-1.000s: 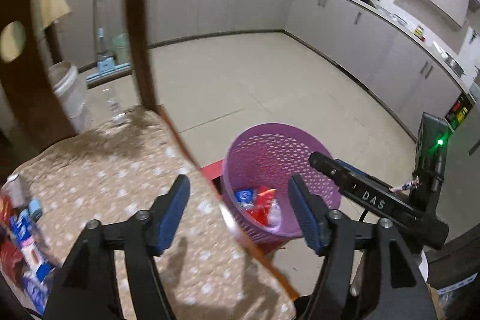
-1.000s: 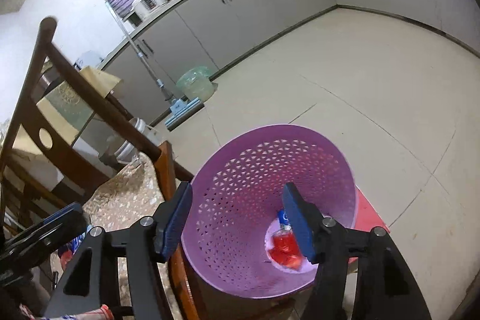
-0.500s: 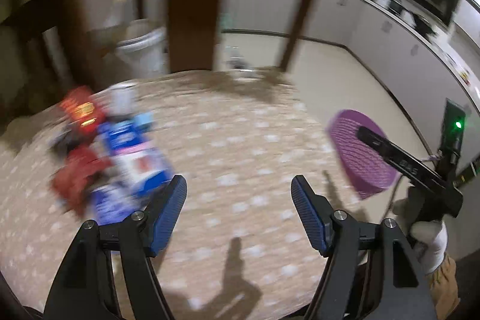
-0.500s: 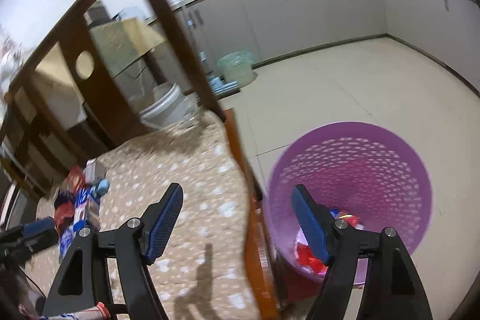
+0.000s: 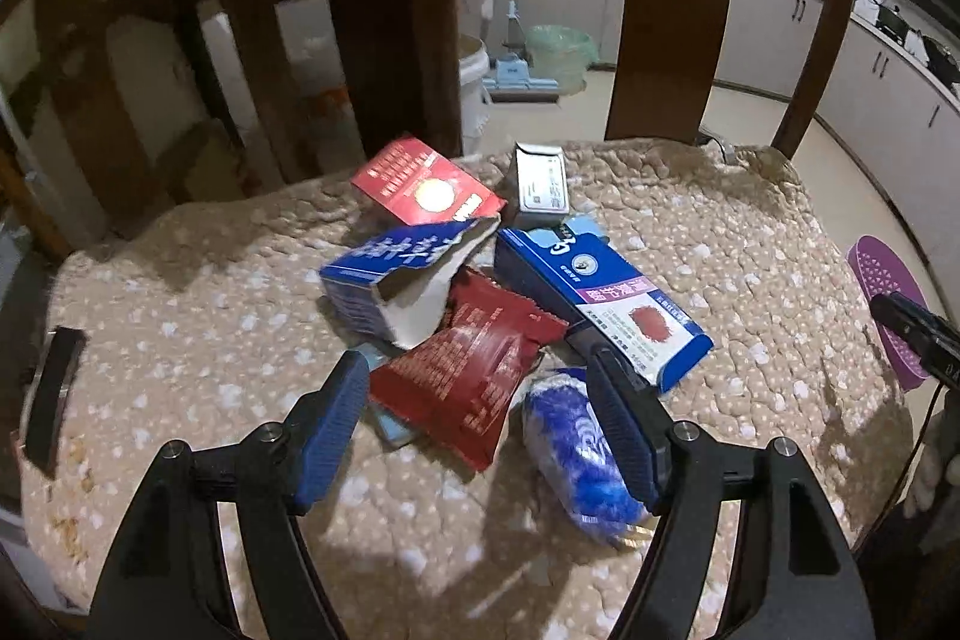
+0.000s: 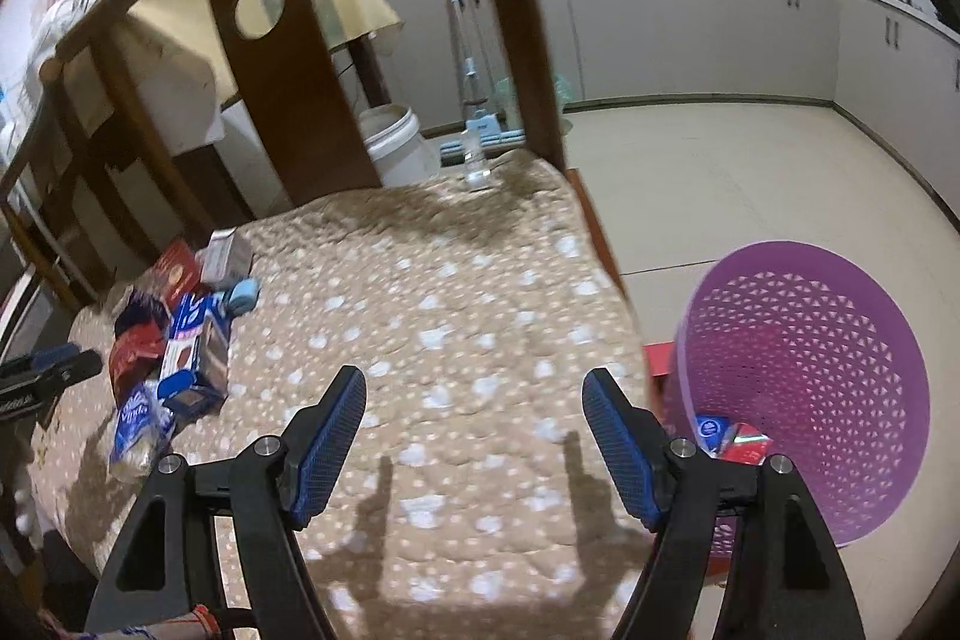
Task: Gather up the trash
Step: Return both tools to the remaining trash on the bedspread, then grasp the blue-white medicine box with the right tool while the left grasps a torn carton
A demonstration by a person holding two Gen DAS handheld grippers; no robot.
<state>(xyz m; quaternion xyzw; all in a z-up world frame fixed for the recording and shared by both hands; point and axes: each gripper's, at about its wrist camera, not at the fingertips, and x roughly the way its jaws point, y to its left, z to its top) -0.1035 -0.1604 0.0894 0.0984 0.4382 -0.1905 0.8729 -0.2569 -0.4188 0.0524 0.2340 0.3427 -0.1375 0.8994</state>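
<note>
A pile of trash lies on the beige dotted tablecloth [image 5: 690, 220]: a dark red wrapper [image 5: 474, 364], a torn blue box [image 5: 408, 280], a long blue and white box [image 5: 606, 304], a red packet [image 5: 426, 190], a small grey box [image 5: 540, 184] and a blue and white pouch [image 5: 576, 448]. My left gripper [image 5: 480, 418] is open and empty, just above the red wrapper. My right gripper [image 6: 474, 436] is open and empty over bare cloth. The pile [image 6: 174, 346] lies to its left. The purple mesh basket [image 6: 828, 376] stands on the floor to its right, with some trash inside.
Wooden chair backs [image 5: 672, 10] stand at the table's far edge. A small clear bottle [image 6: 474, 160] stands at the far table corner. A white bucket [image 6: 396, 148], a mop [image 6: 474, 124] and grey kitchen cabinets [image 6: 720, 16] are beyond. A dark flat object [image 5: 54, 400] lies at the left.
My left gripper has swung left from the basket and come close over the trash pile. My right gripper has swung left from above the basket to over the tablecloth. Both stay open.
</note>
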